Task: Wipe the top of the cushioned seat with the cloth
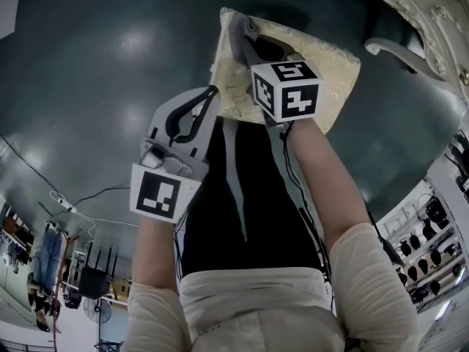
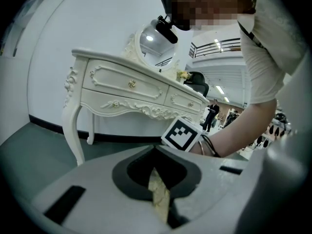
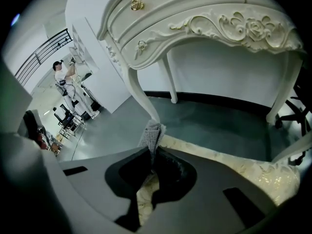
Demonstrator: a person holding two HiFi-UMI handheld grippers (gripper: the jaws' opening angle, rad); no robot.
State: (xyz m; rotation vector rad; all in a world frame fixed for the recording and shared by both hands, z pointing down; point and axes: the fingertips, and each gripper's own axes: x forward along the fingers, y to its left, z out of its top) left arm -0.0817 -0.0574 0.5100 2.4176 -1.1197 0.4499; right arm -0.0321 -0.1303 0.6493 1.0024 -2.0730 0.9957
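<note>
Right gripper (image 1: 251, 37) (image 3: 152, 148): its jaws are shut tight on the cloth. The tips point down at the seat.
Cloth (image 1: 236, 28) (image 3: 151, 132): it is gray and bunched up. It sticks out past the tips of the right gripper. It sits on the far left corner of the seat.
Cushioned seat (image 1: 333, 70) (image 3: 234, 172): it is cream with a gold pattern. It lies right under the right gripper. You can see a bit of it through the gap under the shut jaws.
Left gripper (image 1: 212, 92) (image 2: 156, 149): its jaw tips are together and hold nothing. The tips are at the near left edge of the seat. A gold strip of the seat (image 2: 160, 195) shows through the gap under the jaws.
Right marker cube (image 1: 286, 88) (image 2: 181, 134): it is black and white. It is just past the left gripper's tips, to their right.
Left marker cube (image 1: 163, 193): it sits at the back of the left gripper, near the hand.
White table (image 2: 126, 89) (image 3: 195, 18): it has curly legs and drawers with gold knobs. It stands past both grippers, on the far side of the seat.
Floor (image 1: 95, 72): it is dark green and shiny. It is all around the seat and under the left gripper.
Person (image 3: 63, 77): standing far off, to the left of the right gripper.
</note>
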